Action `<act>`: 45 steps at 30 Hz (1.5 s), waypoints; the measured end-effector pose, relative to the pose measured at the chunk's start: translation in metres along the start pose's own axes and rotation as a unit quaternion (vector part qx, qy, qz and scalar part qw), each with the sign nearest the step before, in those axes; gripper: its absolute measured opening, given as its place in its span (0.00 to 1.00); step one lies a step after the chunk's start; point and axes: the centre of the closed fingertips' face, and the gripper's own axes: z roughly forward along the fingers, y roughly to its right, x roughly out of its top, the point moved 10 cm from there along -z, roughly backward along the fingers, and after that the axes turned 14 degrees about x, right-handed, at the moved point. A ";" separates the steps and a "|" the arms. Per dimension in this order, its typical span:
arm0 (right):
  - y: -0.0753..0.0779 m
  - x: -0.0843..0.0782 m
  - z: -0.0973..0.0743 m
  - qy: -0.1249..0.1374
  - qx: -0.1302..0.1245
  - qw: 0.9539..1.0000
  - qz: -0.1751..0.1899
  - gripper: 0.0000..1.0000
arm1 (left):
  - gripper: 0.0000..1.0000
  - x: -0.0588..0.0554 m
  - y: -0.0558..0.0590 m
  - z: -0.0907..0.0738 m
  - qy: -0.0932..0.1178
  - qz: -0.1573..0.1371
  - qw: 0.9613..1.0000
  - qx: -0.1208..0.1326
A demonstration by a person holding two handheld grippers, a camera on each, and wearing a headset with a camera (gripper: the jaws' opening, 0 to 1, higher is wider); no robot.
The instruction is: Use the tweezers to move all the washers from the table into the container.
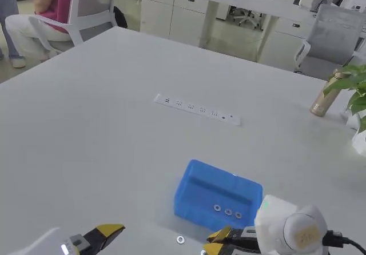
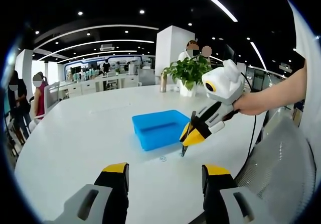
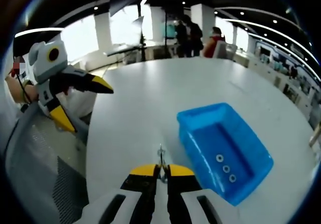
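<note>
A blue container [image 1: 217, 193] stands near the table's front, with three washers [image 1: 228, 211] lying inside it. One loose washer [image 1: 180, 239] lies on the table just in front of the container's left corner. My right gripper [image 3: 161, 173] is shut on thin metal tweezers [image 3: 160, 159], whose tips point down at the table beside the container [image 3: 223, 153]. In the left gripper view the tweezers [image 2: 182, 150] end close to the loose washer [image 2: 163, 158]. My left gripper [image 2: 165, 176] is open with nothing between its jaws, and sits left of the container [image 2: 158, 127].
A white power strip [image 1: 197, 109] lies across the middle of the table. A metal bottle [image 1: 326, 99] and a potted plant [image 1: 351, 89] stand at the far right. Office chairs, desks and people are beyond the table.
</note>
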 end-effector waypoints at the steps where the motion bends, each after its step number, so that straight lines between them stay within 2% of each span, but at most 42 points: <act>1: 0.000 0.000 0.000 0.001 0.001 1.000 0.002 0.03 | 0.58 0.000 0.000 0.000 0.000 0.000 1.000 0.000; 12: -0.001 0.002 -0.005 0.015 0.001 1.000 0.010 0.03 | 0.58 0.000 0.000 0.000 -0.002 0.001 1.000 0.000; 23: 0.001 0.020 -0.014 0.051 -0.001 0.999 0.015 0.03 | 0.58 -0.001 0.000 0.000 -0.004 0.002 1.000 -0.001; 33: 0.009 0.039 -0.029 0.087 -0.016 0.996 0.014 0.03 | 0.56 -0.001 0.001 0.000 -0.005 0.003 1.000 -0.005; 45: 0.026 0.047 -0.032 0.100 -0.030 0.994 0.013 0.03 | 0.55 -0.001 0.001 0.001 -0.006 0.005 1.000 -0.006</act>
